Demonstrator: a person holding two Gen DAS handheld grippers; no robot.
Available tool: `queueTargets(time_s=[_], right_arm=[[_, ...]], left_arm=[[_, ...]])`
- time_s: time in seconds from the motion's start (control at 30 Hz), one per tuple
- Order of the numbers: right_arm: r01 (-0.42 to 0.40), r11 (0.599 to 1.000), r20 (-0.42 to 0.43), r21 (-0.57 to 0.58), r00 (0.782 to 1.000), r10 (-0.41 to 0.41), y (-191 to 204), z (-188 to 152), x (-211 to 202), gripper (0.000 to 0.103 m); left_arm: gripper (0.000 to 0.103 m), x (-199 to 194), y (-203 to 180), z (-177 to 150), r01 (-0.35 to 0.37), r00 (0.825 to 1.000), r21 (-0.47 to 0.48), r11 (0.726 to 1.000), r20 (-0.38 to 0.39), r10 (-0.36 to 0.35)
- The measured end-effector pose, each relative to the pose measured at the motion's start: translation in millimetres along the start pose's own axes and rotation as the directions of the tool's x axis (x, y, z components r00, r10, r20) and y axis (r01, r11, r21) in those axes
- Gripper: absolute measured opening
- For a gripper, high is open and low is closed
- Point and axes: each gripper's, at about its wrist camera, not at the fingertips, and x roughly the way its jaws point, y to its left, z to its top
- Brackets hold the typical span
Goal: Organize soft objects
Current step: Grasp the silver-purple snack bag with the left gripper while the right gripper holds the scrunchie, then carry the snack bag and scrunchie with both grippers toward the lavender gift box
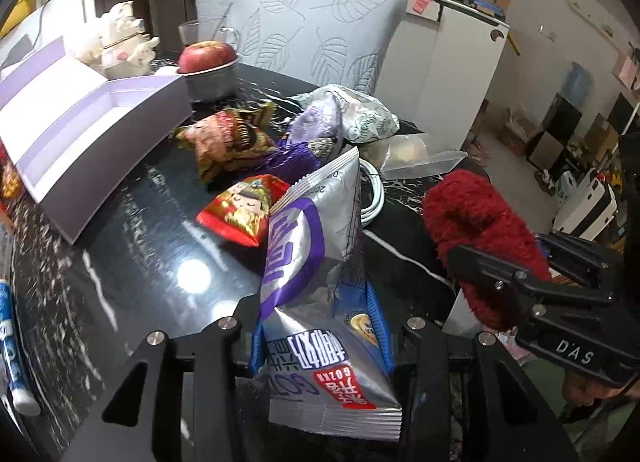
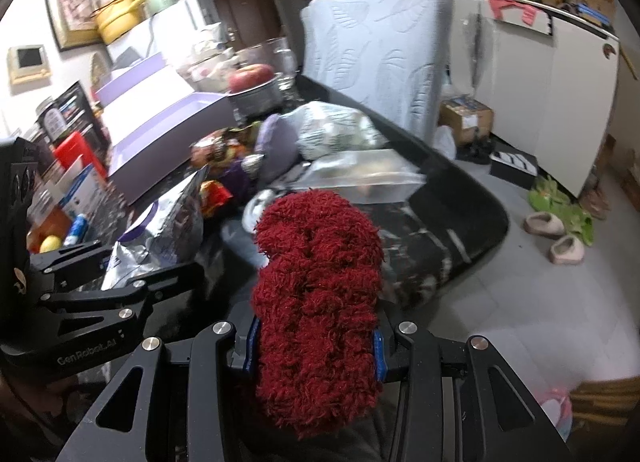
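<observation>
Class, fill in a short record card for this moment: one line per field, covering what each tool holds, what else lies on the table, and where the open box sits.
Left tool: shut on a silver snack bag
Right tool: shut on a fluffy red cloth
Table: dark, glossy, marbled
Loose on table: red snack packet, purple pouch, white cable
Open box: lilac, on the table's far left, looks empty
Behind the box: apple in a metal bowl

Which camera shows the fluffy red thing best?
The right wrist view: the fluffy red thing fills the middle, pinched between the right gripper and its blue pads. The left wrist view shows it only at the right side, partly hidden behind that gripper's black fingers.
</observation>
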Motion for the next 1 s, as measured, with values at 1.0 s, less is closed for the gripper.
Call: queueTargets(time_s=[1.0], right_arm=[[-0.288, 0.899, 0.038, -0.330, 0.948, 0.317, 131.6, 56.6, -4.1, 0.040]], left_arm=[[0.042, -114.4, 85.1, 0.8, -0.180, 0.946, -0.186, 0.966, 0.238, 0.222]])
